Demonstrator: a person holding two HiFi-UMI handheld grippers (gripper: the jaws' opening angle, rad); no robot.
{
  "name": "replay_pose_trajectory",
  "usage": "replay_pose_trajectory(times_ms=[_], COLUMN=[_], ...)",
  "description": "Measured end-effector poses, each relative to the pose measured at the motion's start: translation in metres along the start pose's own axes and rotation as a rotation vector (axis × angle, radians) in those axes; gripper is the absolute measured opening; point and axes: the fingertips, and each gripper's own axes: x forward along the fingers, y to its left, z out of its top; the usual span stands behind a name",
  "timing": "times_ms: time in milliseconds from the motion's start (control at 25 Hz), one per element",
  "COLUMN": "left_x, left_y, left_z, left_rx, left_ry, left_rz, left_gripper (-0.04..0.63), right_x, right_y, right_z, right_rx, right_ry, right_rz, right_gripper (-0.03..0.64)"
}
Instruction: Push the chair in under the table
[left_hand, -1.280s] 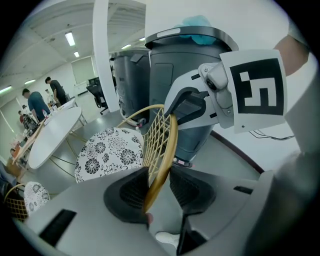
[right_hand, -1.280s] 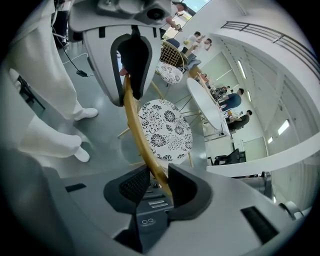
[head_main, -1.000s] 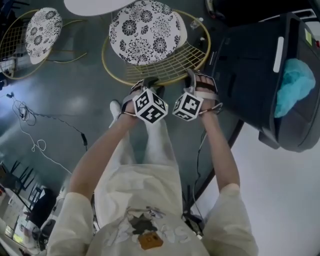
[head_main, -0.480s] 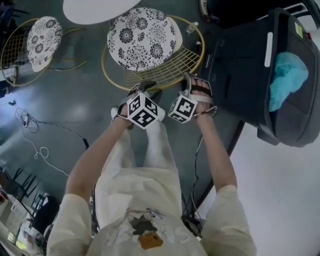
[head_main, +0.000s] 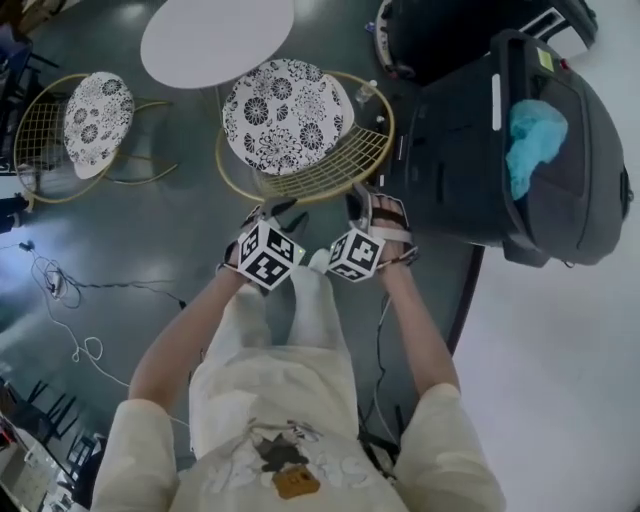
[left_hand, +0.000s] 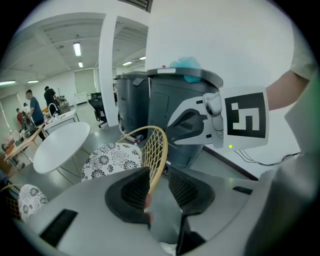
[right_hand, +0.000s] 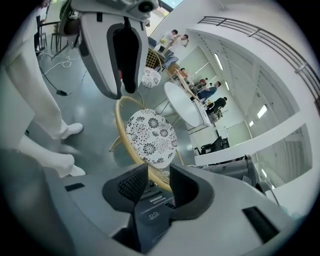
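The chair has a black-and-white floral cushion (head_main: 288, 115) and a gold wire back (head_main: 325, 172). It stands beside the round white table (head_main: 215, 40), with the cushion's far edge just at the tabletop. My left gripper (head_main: 272, 207) and right gripper (head_main: 360, 195) sit side by side on the back's top rim. In the left gripper view the gold rim (left_hand: 159, 147) runs down between the jaws of my left gripper (left_hand: 159, 182), against the left pad. In the right gripper view the rim (right_hand: 121, 131) curves into the jaws of my right gripper (right_hand: 159, 184).
Two large dark bins (head_main: 510, 140) stand close on the right, one holding a teal cloth (head_main: 532, 130). A second floral chair (head_main: 92, 110) sits left of the table. Loose cable (head_main: 70, 290) lies on the floor at the left. People stand far off (left_hand: 35, 107).
The chair back has gone from leaning towards me to more upright, and the seat has slid closer to the table. Both grippers stay on the rim.
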Motion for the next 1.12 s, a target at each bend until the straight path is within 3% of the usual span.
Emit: replay_pose_trajectory(times_ms=[160, 440, 640, 920, 1120], left_x=[-0.005, -0.071, -0.130, -0.195, -0.234], left_y=[0.045, 0.084, 0.090, 0.066, 0.061], left_z=[0.007, -0.002, -0.009, -0.019, -0.014], left_rx=[-0.097, -0.265, -0.283, -0.275, -0.366], left_ry=[-0.055, -0.102, -0.167, -0.243, -0.339], left_rz=[0.039, 0.070, 0.095, 0.088, 0.096], left_gripper=[0.011, 0.009, 0.009, 0.009, 0.009], right_x=[0.007, -0.054, -0.099, -0.139, -0.164], right_y=[-0.015, -0.042, -0.030, -0.003, 0.005], right_z=[0.034, 0.132, 0.190, 0.231, 0.246], right_rx=[0.171, 0.435, 0.622, 0.819, 0.962], right_ry=[-0.087, -0.298, -0.424, -0.512, -0.538], right_rz=[0.032, -0.001, 0.023, 0.063, 0.116], right_gripper=[0.133, 0.093, 0.089, 0.086, 0.076])
